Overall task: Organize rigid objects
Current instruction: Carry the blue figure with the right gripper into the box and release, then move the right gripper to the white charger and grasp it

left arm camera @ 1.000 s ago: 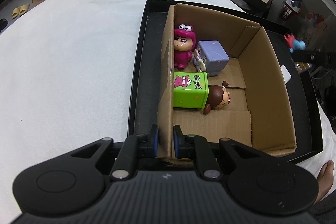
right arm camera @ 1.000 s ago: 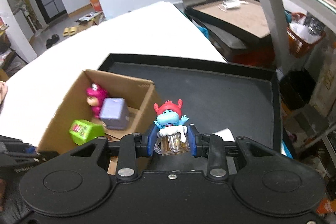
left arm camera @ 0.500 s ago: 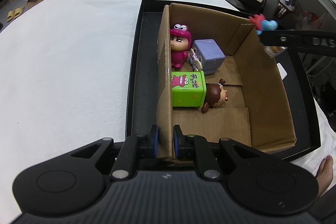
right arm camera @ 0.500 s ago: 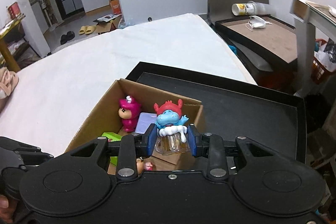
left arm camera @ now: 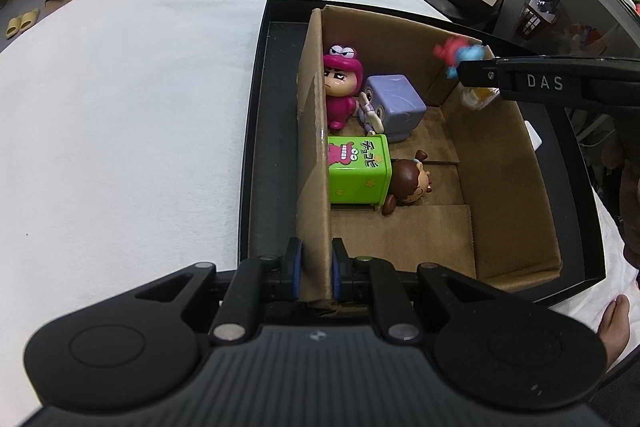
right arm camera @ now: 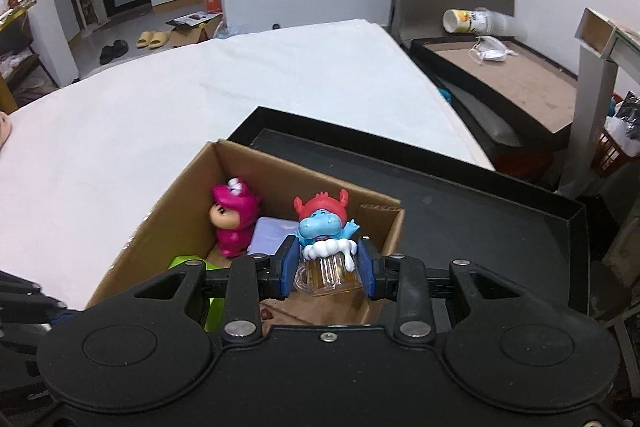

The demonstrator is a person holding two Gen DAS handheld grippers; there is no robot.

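Our left gripper [left arm camera: 313,269] is pinched narrow onto the near end of the left wall of the cardboard box [left arm camera: 500,163], one pad on each face of the wall. The box sits inside a black tray [left arm camera: 256,131] on the white-covered table [left arm camera: 120,107], its left wall standing a little in from the tray's left rim. Our right gripper [right arm camera: 327,267] is closed around a blue hippo figure with a beer mug [right arm camera: 326,247], holding it by the mug, upright, above the far right corner of the box; in the left wrist view it hangs over the right wall's top edge. Along the left wall stand a pink hooded figure [left arm camera: 340,83] at the far end and a green box toy [left arm camera: 358,173] nearer us, both touching or just beside the cardboard. A lavender cube toy [left arm camera: 396,103] sits beside the pink one, and a brown-haired figure [left arm camera: 408,183] lies against the green box. The right half of the box floor and the near stretch by our left gripper are bare cardboard. Beyond the box's far right corner the tray floor is open black surface.
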